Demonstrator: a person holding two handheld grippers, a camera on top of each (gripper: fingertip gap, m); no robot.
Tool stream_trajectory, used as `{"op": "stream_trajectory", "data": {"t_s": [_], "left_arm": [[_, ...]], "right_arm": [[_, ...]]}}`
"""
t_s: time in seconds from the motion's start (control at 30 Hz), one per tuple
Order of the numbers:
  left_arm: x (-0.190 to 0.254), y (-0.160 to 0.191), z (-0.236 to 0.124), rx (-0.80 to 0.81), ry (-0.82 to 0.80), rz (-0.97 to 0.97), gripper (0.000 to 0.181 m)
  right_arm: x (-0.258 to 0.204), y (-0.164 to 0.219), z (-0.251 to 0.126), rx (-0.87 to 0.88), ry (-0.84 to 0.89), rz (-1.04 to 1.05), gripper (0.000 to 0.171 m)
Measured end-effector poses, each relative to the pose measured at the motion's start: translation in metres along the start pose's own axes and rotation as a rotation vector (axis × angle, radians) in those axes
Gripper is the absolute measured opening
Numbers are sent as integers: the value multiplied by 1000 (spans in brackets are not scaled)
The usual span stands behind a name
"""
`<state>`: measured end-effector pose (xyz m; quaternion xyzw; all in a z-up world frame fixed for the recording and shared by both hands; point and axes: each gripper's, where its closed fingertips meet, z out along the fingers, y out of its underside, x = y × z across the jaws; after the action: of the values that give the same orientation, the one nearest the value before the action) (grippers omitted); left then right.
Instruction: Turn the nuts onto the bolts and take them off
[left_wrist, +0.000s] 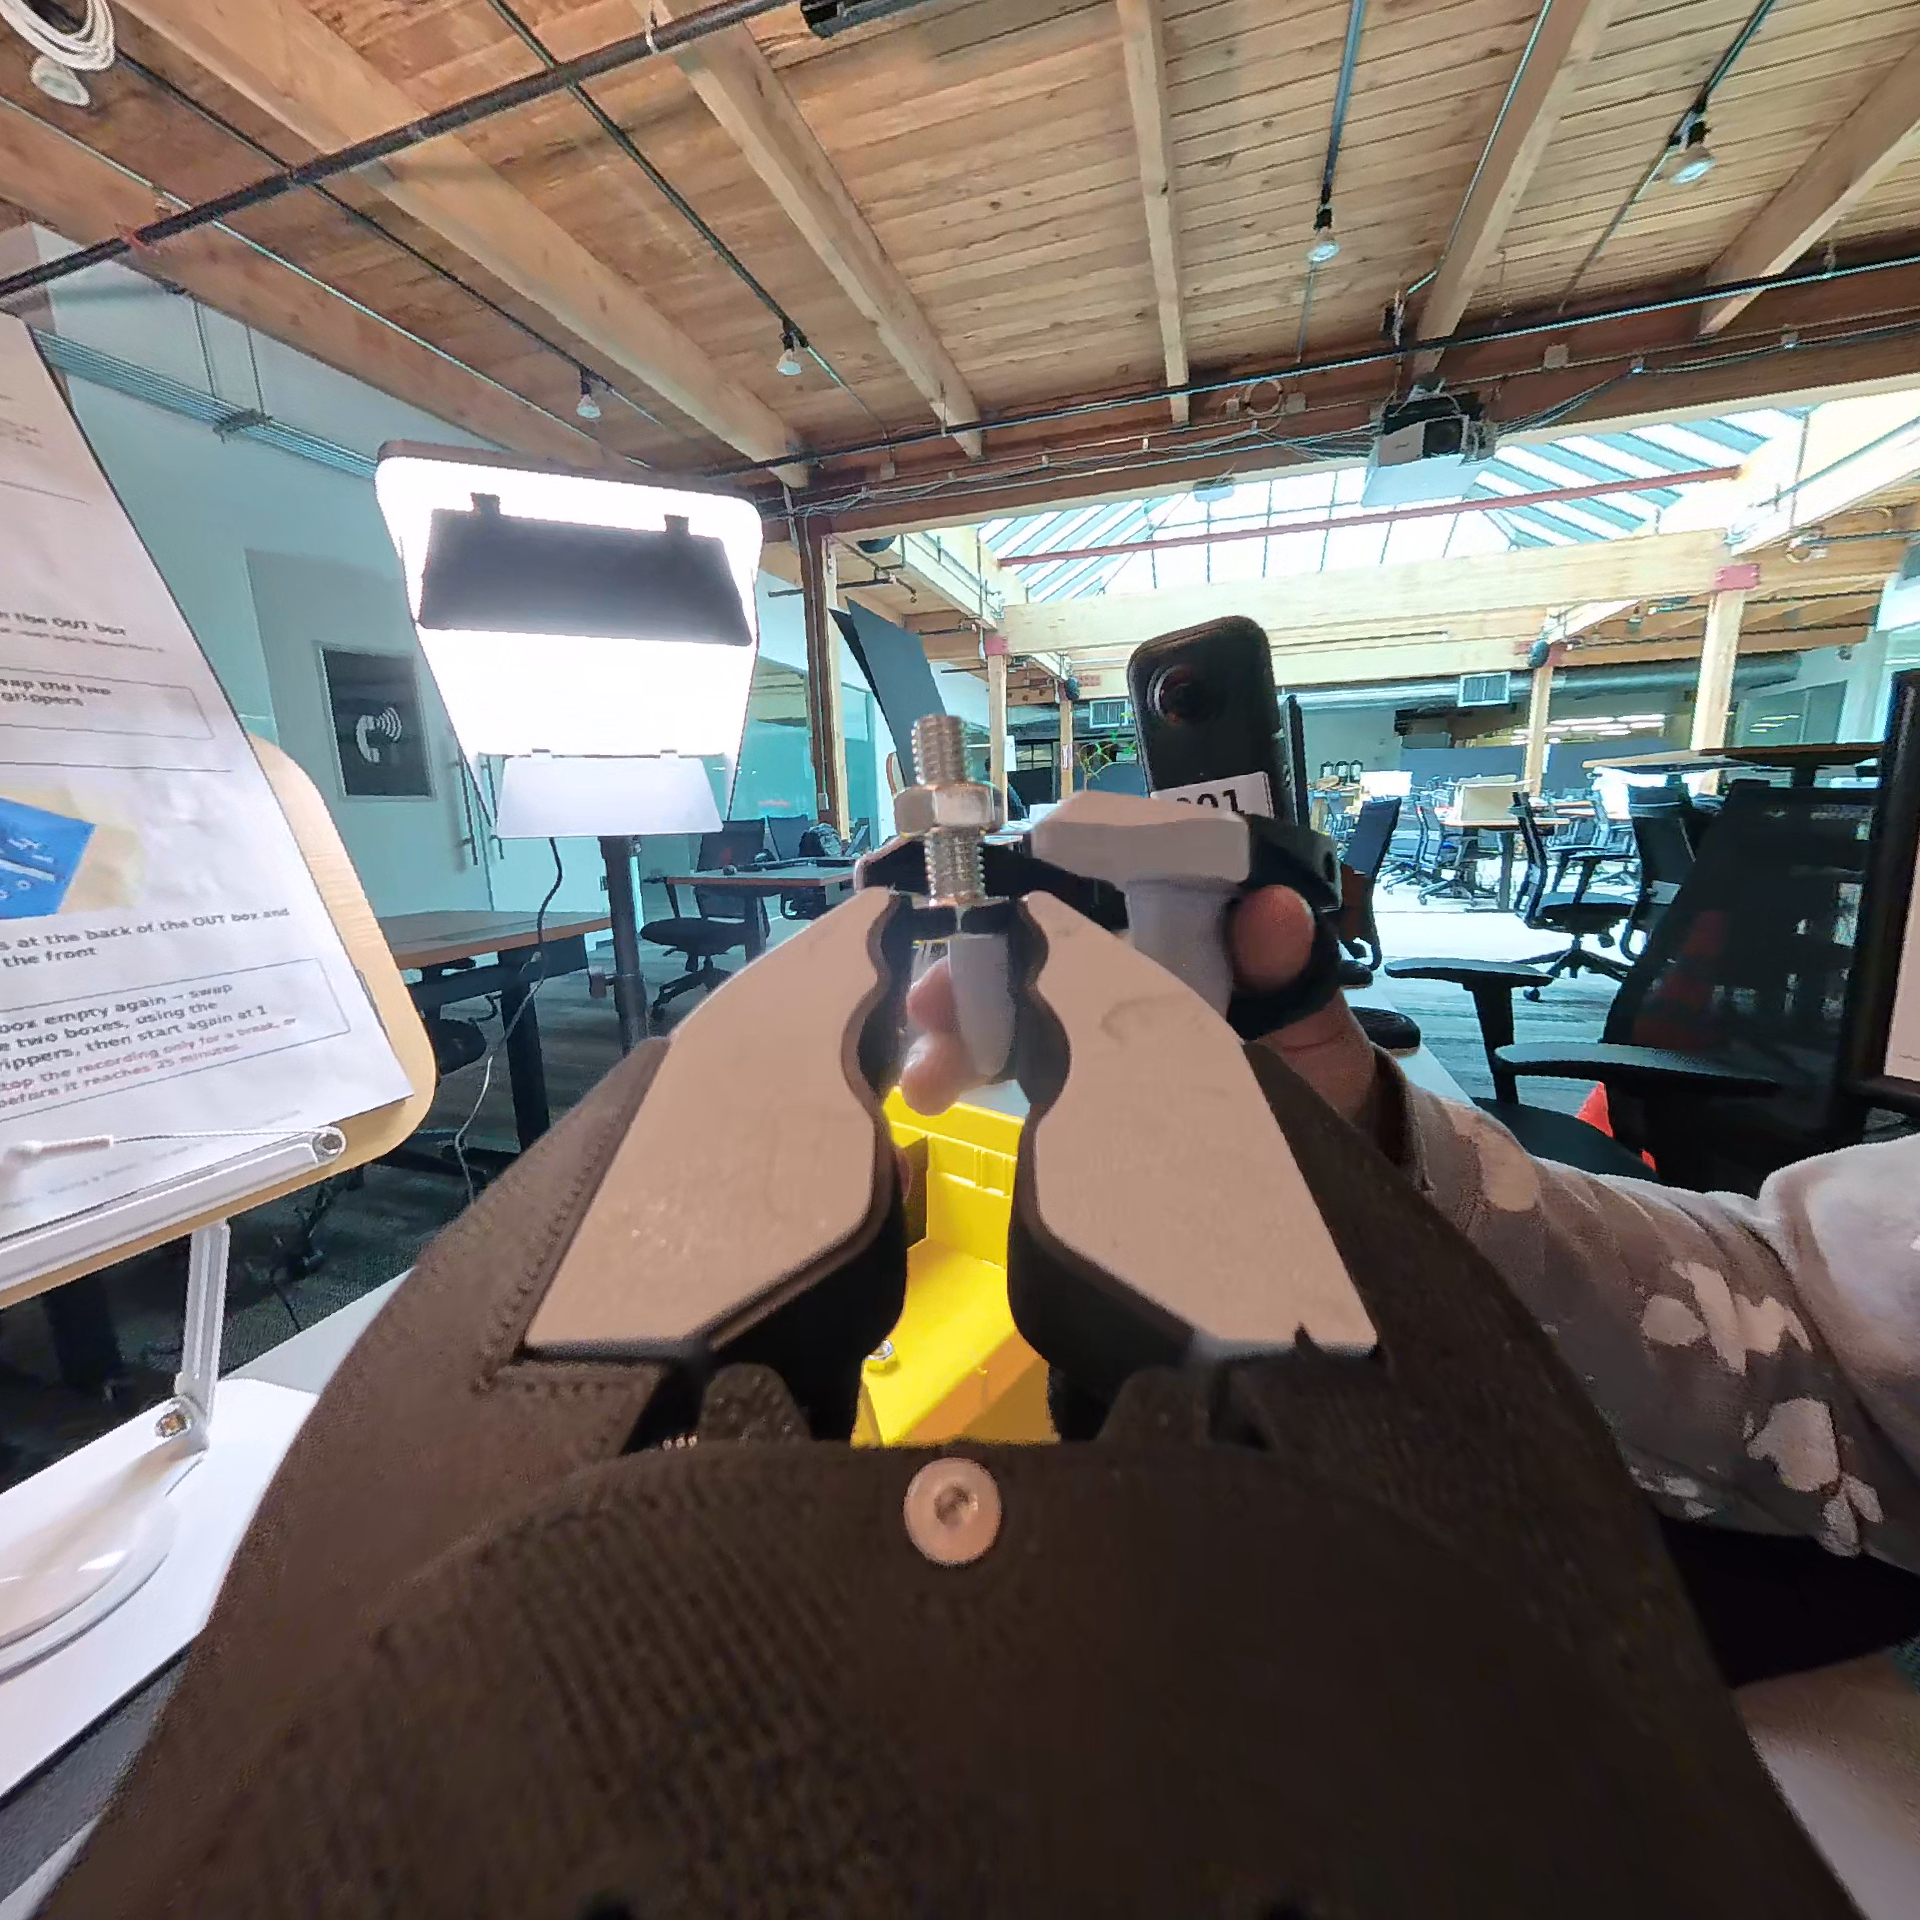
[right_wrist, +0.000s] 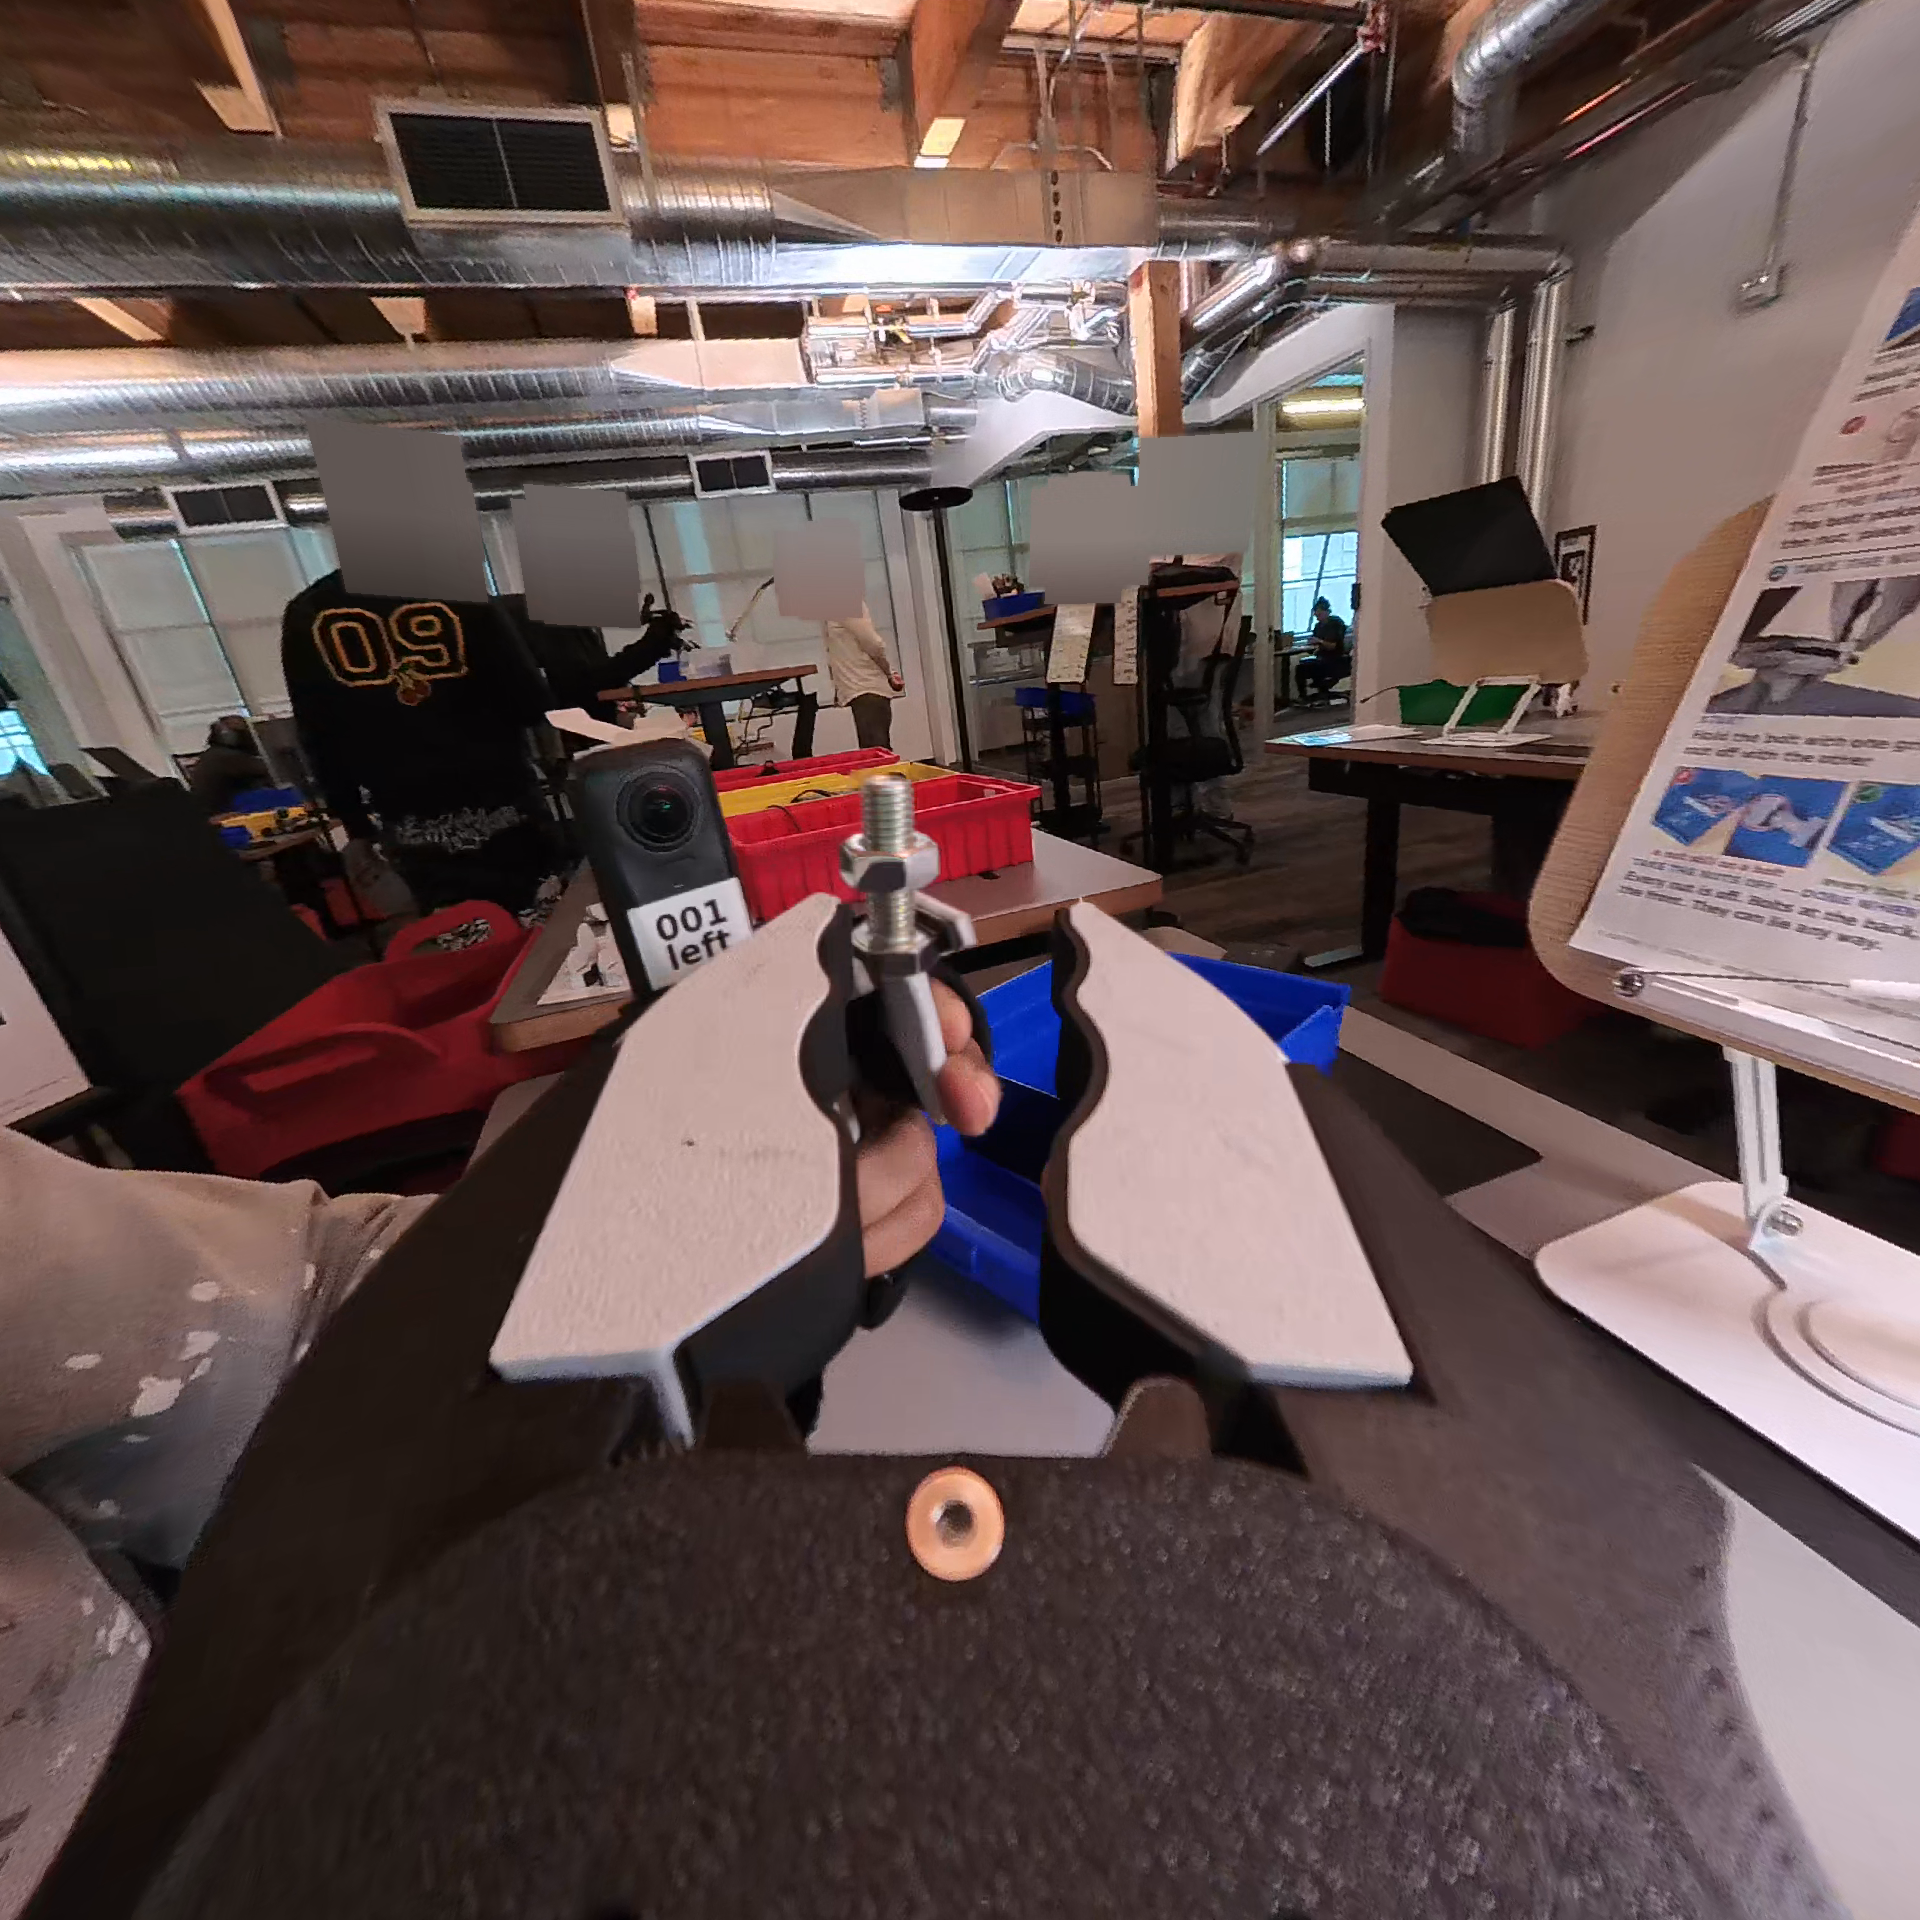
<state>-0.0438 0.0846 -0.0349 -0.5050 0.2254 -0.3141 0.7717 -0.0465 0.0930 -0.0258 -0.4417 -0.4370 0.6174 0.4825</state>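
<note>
left gripper clamps the bolt upright, right gripper spread beside it

the left gripper (left_wrist: 948, 914) is closed on the lower part of a bolt (left_wrist: 943, 821), its two grey fingers (left_wrist: 769, 1039) meeting around the shank just under the thread. the bolt stands upright, threaded end up, above the fingertips. a hex nut (left_wrist: 943, 806) sits partway down the thread, a few turns of bare thread above it and a short stretch below, so it rides just above the left fingertips without touching them as far as the view shows.

the right gripper (right_wrist: 951, 925) is spread wide and holds nothing. in its own view the bolt (right_wrist: 889, 883) and nut (right_wrist: 889, 860) stand close to its left finger (right_wrist: 717, 1081), while its right finger (right_wrist: 1174, 1101) is well apart from them. whether the left finger touches the nut cannot be told. from the left wrist view, the right gripper's grey fingertip shows just right of the nut.

a hand (right_wrist: 914, 1122) grips the left gripper behind the bolt, and another hand (left_wrist: 1278, 956) grips the right one.

below, a yellow bin (left_wrist: 956, 1247) lies under the left gripper, and a blue bin (right_wrist: 1226, 1018) lies under the right. a paper sheet on a white stand (left_wrist: 156, 831) stands off to the side on the table.
</note>
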Motion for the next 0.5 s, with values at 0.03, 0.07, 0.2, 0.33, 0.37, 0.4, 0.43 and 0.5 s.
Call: {"op": "stream_trajectory", "data": {"t_s": [0.03, 0.07, 0.2, 0.33, 0.37, 0.4, 0.43, 0.5], "left_arm": [[0, 1, 1, -6, -2, 1, 19], [0, 2, 1, -7, -2, 4, 18], [7, -2, 1, 9, 23, 18, 18], [6, -4, 1, 6, 14, 21, 18], [4, -3, 1, 3, 8, 16, 18], [2, -1, 1, 1, 2, 15, 18], [2, 1, 1, -7, 0, 12, 18], [4, 6, 3, -18, 2, 13, 19]], "right_arm": [[-2, 1, 1, -2, -9, 1, 37], [-4, 2, 2, -7, -13, 0, 37], [8, 3, 0, -8, 40, -4, 25], [22, -3, -9, 26, 68, 29, 24], [17, -5, -8, 34, 47, 31, 28], [12, -6, -7, 37, 27, 22, 31], [6, -6, -5, 34, 11, 10, 34], [-2, -3, -1, 16, -7, -6, 37]]}}
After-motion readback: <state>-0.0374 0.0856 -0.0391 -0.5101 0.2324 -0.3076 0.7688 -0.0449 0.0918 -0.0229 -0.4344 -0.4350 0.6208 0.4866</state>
